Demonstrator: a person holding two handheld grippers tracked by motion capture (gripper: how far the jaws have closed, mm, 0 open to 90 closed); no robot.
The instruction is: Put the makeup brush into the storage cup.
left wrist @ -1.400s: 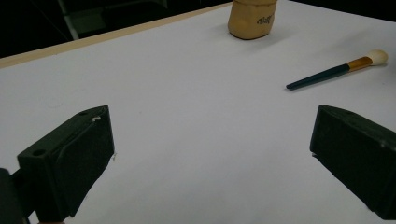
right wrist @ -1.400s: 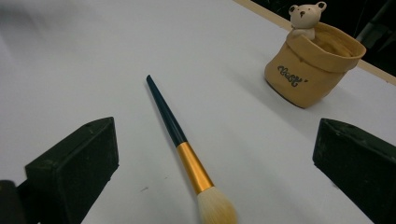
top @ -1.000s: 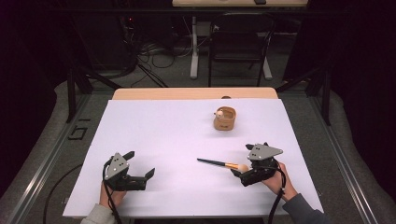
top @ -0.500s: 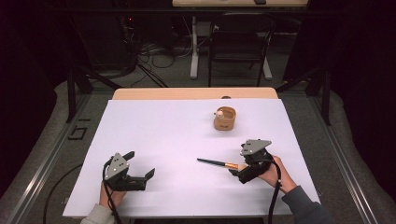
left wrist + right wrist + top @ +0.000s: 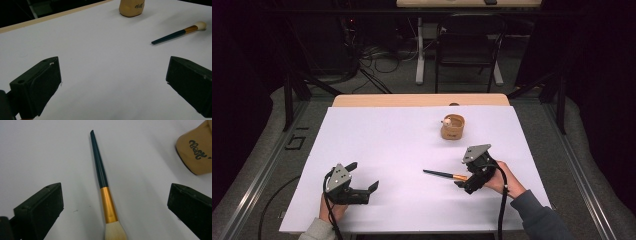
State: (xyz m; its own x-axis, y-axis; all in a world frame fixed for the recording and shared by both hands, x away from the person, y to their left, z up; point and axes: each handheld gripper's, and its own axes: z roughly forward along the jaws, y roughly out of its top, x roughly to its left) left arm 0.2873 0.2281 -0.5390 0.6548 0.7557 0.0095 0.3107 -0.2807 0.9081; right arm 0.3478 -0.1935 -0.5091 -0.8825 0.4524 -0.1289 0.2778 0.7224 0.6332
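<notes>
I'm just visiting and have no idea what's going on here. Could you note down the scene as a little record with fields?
Surface: table covered with a white sheet
Brush: makeup brush lying flat, dark handle, gold band, pale bristles
Cup: tan cup standing farther back, dark lettering on its side
Right gripper: right gripper open, fingers on either side of the brush's bristle end, not closed on it
Left gripper: left gripper open, holding nothing, apart from the brush

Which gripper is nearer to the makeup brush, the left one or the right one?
The right. The right gripper stands open over the makeup brush, at its bristle end. The left gripper is open too and rests far away, across the white table.
</notes>
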